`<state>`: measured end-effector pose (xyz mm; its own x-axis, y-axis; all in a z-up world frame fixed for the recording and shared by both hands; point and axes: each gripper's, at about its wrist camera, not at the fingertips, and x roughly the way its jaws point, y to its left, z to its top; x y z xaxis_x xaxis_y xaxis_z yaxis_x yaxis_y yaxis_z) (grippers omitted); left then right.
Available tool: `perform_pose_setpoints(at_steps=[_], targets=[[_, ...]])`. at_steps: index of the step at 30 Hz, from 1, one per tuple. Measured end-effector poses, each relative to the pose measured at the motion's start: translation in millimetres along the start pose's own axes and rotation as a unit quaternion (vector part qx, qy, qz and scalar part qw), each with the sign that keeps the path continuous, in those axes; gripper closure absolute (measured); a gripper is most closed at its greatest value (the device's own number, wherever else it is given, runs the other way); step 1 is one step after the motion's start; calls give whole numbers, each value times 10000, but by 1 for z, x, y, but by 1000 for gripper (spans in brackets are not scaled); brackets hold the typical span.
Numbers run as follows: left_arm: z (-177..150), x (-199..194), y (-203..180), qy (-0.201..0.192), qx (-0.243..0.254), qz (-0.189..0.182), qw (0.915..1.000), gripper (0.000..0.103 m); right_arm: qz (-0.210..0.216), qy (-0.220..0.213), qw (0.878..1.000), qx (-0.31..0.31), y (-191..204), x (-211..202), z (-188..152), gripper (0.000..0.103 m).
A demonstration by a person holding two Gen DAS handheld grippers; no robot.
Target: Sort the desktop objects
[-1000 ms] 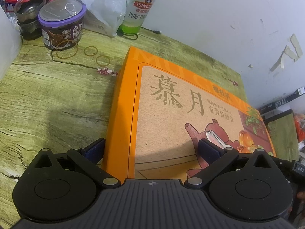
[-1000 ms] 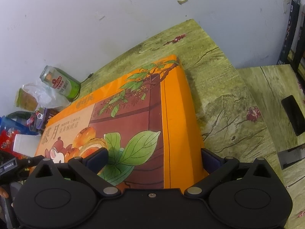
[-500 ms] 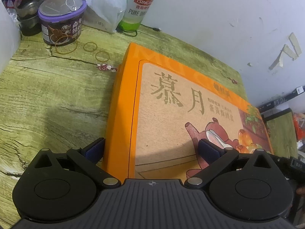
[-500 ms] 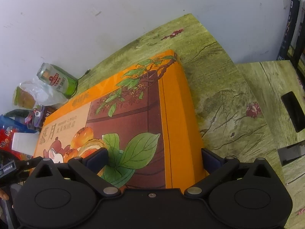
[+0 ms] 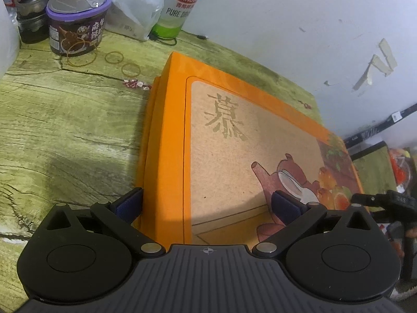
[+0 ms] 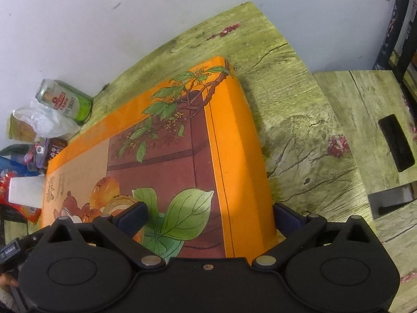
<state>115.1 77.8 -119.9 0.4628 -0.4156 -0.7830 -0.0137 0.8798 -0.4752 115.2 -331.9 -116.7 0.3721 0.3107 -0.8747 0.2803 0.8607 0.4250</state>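
The big orange gift box (image 5: 234, 140) lies flat on the green wood-grain table (image 5: 65, 130), its long back side running close along the table's wall edge, and both tools are on it at once. The left gripper (image 5: 208, 203) has its jaws spread wide, one blue pad down beside the box's left side wall, the other riding over the printed lid near the teapot picture; the jaws straddle that end edge without pinching it. The right gripper (image 6: 209, 215) mirrors this at the opposite end of the box (image 6: 182, 143): jaws wide apart, one pad over the leaf artwork on top, the other outside the orange right wall, above bare table (image 6: 299, 130). Whether either outer pad actually touches the box side cannot be told. Over in the table's far left corner the clutter sits well apart from the box: a purple-lidded cup (image 5: 77, 20), a green beer can (image 5: 179, 2) against the wall, a crumpled plastic bag (image 5: 133, 2) between them, and three rubber bands (image 5: 114, 57) lying loose on the surface. A dark phone (image 6: 396, 143) rests on the lower side table at right.
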Motion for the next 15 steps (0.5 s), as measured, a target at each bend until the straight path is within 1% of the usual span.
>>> perform_pose_setpoints(at_steps=[5,8,10,15], targets=[[-5,-10,9,-149,-120,-236,9995,0,-167,63,9998,-35,6,-4,9,1],[-6,-20,17,-401,-195,-406,9982,0,-196,77,9998,52,9,-5,17,1],[-6,-24,24,-567,-277,-533,9966,0,-296,100,9995,83,13,-5,22,1],[0,-19,41,-787,-440,-749,9931,1,-572,29,9984,-42,27,1,33,1]])
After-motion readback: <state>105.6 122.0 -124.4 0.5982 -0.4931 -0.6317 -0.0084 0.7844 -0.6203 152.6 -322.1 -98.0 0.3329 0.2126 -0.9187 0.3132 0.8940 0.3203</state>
